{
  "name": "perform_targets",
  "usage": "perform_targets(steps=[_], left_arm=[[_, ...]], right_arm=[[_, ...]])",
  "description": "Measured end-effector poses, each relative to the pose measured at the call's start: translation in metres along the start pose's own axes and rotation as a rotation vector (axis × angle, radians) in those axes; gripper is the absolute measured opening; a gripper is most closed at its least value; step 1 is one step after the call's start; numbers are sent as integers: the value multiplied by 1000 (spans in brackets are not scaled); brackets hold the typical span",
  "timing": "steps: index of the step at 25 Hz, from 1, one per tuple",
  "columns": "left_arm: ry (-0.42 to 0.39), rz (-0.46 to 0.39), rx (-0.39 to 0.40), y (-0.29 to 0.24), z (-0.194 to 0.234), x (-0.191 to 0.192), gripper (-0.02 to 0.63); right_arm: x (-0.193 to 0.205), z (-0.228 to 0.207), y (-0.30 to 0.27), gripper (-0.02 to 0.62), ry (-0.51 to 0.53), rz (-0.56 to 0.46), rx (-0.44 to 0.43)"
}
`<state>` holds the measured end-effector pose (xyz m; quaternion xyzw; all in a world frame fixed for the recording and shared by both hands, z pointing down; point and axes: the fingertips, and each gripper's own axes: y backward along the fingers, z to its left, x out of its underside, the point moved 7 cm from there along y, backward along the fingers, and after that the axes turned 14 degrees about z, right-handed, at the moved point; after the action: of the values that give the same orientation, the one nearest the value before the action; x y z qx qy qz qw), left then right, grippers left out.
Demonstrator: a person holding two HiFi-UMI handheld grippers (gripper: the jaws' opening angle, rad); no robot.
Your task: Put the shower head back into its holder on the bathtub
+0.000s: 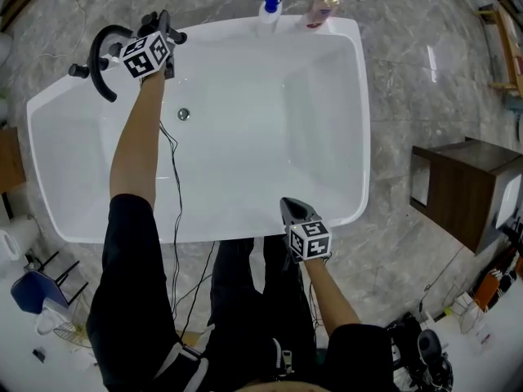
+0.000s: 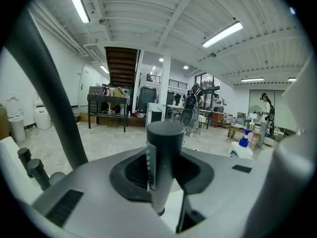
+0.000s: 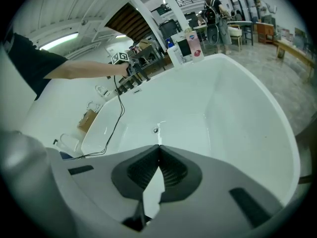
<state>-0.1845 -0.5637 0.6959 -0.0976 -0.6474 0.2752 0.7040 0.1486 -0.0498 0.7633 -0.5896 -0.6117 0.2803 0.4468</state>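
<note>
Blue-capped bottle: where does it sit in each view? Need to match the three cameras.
Head view: blue-capped bottle at top centre, on the bathtub's far rim.
Left gripper view: lower right, right of the shower head handle in the jaws.
Right gripper view: upper centre, on the far rim.
Shared landmark: pink pump bottle just right of it, in the head and right gripper views.

Lost the lower end of the shower head (image 2: 165,157) behind the body of the left gripper (image 1: 157,24) in the left gripper view. Could not pick out its holder among the dark fittings (image 1: 98,60) in the head view. Could not read the labels on the two bottles (image 1: 270,11). Found the wooden cabinet (image 1: 470,190) cut off by the right edge.
</note>
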Motion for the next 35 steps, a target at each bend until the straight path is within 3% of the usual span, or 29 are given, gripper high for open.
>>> perform_targets(steps=[9,14,19,24,26,29,35], left_arm=[[-1,89,6,-13,2,16,117],[-2,99,20,-14,3,23,121],[-32,144,17,-9,2,37,184],[-28,148,7,10,2,49,184],[-63,150,6,25,-8,58,160],[-141,162,29,59,-31,82,55],[-92,206,62,124,-56,109,40]], right_arm=[[9,-1,-3,9,-7,23,1],[11,2,-4,9,-13,22,-7],[10,5,-9,9,-18,11,-20],[8,13,-10,9,-11,-2,-32],[7,17,-11,9,-19,-11,-41],[4,24,-5,9,-18,-30,-47],[-11,33,14,9,18,-72,-37]])
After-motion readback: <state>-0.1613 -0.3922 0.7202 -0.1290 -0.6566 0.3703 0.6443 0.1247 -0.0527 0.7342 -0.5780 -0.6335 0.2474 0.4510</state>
